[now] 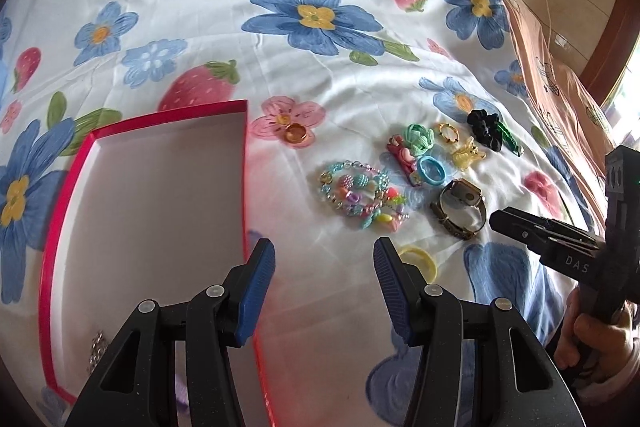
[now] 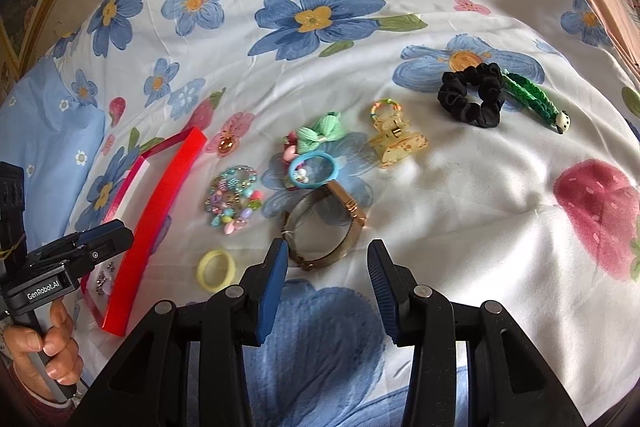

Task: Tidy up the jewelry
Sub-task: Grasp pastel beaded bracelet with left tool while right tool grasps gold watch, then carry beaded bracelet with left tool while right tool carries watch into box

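Laid out on a white bedsheet [image 1: 352,83] printed with blue flowers and strawberries, left to right:

- Shallow red-rimmed cardboard box [image 1: 160,211] with pale floor; a silver chain [image 1: 98,347] lies in its near corner.
- Left gripper [image 1: 324,291], blue pads, jaws about half open with nothing between them, above the box's right wall and the bare sheet beside it.
- Amber ring [image 1: 297,135], alone on a pink printed flower.
- Heap of pastel beaded bracelets [image 1: 362,197].
- Yellow plastic ring [image 2: 216,269], near the bracelets.
- Blue plastic ring [image 2: 312,169], touching a mint fabric bow [image 2: 316,137].
- Gold mesh-strap watch [image 2: 326,227], just beyond the right gripper [image 2: 326,291], whose jaws stand about half open and empty.
- Yellow claw clip [image 2: 396,143].
- Black fabric scrunchie [image 2: 472,99], touching a green braided band [image 2: 528,97].
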{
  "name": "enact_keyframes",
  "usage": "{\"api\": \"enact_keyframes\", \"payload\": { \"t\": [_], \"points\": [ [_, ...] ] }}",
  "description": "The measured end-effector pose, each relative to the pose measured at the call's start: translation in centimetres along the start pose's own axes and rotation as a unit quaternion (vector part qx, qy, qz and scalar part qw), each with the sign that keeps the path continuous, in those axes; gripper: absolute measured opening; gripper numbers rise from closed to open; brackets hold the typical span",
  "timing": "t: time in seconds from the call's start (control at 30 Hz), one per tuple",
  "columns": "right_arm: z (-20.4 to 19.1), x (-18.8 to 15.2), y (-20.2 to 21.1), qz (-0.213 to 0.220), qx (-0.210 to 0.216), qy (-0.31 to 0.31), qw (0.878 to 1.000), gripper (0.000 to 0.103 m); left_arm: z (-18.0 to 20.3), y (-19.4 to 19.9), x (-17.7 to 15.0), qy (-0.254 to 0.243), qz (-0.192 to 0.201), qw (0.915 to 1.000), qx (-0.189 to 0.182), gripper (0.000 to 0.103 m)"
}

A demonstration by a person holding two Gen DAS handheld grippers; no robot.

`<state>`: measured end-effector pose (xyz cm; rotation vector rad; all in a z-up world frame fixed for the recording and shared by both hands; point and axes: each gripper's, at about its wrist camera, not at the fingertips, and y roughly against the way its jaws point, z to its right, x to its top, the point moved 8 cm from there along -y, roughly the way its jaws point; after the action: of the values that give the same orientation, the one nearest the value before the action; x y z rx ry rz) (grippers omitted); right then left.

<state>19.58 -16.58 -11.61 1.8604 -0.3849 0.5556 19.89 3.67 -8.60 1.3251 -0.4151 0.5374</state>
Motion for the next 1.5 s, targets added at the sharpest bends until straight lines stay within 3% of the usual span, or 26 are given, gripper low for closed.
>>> {"api": "enact_keyframes", "payload": {
  "t": [0.2,0.43,0.73,0.8,0.83,0.87,0.93,1.03,1.3,1.5],
  "points": [
    [1.0,0.8,-1.3,-0.004,-0.008,-0.007,1.0,0.043,0.5,-3.9,2.7,-0.008,-0.014,0.9998,0.008,0.048],
    [1.9,1.3,-2.8,-0.016,-0.015,-0.015,1.0,0.042,0.7,-9.2,4.7,-0.037,-0.043,0.998,0.029,0.029],
    [1.9,1.5,-3.8,-0.019,-0.021,-0.006,1.0,0.041,2.5,-13.6,5.3,-0.091,-0.088,0.9917,0.023,0.024],
    [1.7,1.5,-4.0,-0.02,-0.028,0.003,0.999,0.038,2.9,-14.0,5.1,-0.104,-0.091,0.99,0.028,0.019],
    [1.7,1.5,-4.0,-0.019,-0.033,0.008,0.999,0.031,3.2,-14.1,5.0,-0.112,-0.091,0.9891,0.029,0.013],
    [1.6,1.5,-4.1,-0.019,-0.038,0.013,0.999,0.023,3.5,-14.3,5.0,-0.118,-0.089,0.9886,0.028,0.013],
    [1.5,1.4,-4.1,-0.019,-0.037,0.015,0.999,0.015,3.6,-14.1,5.0,-0.121,-0.084,0.9887,0.029,0.012],
    [1.4,1.4,-3.9,-0.016,-0.037,0.016,0.999,0.013,3.4,-13.0,5.0,-0.099,-0.072,0.9925,0.011,0.007],
    [0.5,2.0,-2.2,0.004,-0.02,0.015,1.0,0.012,2.8,-7.4,4.6,-0.067,-0.027,0.9971,-0.027,0.006],
    [-1.1,2.0,-1.0,0.013,-0.001,0.024,1.0,0.012,2.6,-3.7,2.8,-0.053,-0.023,0.9967,-0.056,0.006]
  ]
}}
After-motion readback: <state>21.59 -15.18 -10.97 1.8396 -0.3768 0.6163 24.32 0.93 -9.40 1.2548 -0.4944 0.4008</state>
